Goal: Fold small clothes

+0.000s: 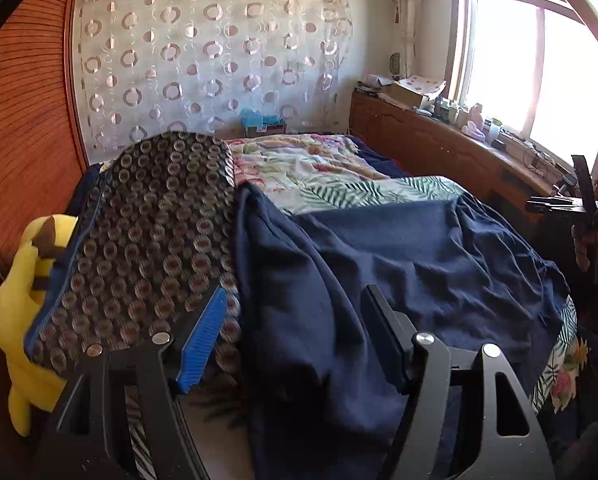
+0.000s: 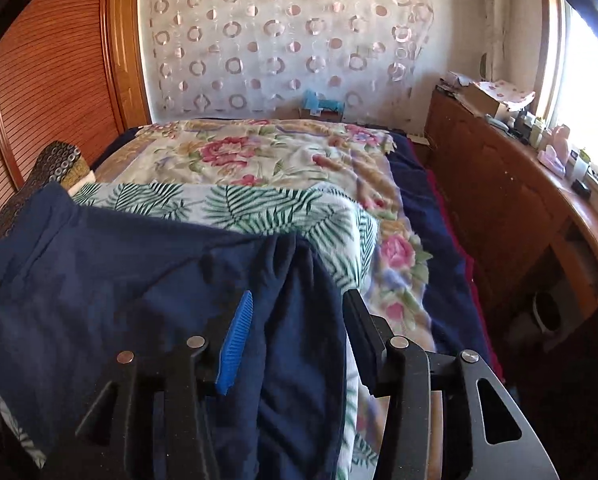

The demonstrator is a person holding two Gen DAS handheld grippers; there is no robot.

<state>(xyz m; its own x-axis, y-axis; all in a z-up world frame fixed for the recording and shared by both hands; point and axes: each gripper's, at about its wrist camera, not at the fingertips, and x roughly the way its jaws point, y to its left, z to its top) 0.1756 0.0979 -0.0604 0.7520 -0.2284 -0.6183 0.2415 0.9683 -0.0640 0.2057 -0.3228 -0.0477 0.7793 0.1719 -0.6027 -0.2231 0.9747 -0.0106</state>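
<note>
Left gripper [image 1: 295, 332] has its jaws spread wide, with a hanging fold of the navy garment [image 1: 399, 248] running between them, not pinched as far as I can tell. Right gripper [image 2: 295, 332] looks the same: wide apart, straddling a bunched ridge of the cloth at its right edge. Garment sits on the near end of the bed [image 2: 259, 152], over the leafy sheet [image 2: 259, 204], long axis running side to side between both grippers. Each one's basically on its own end, so neither's nearer.
</note>
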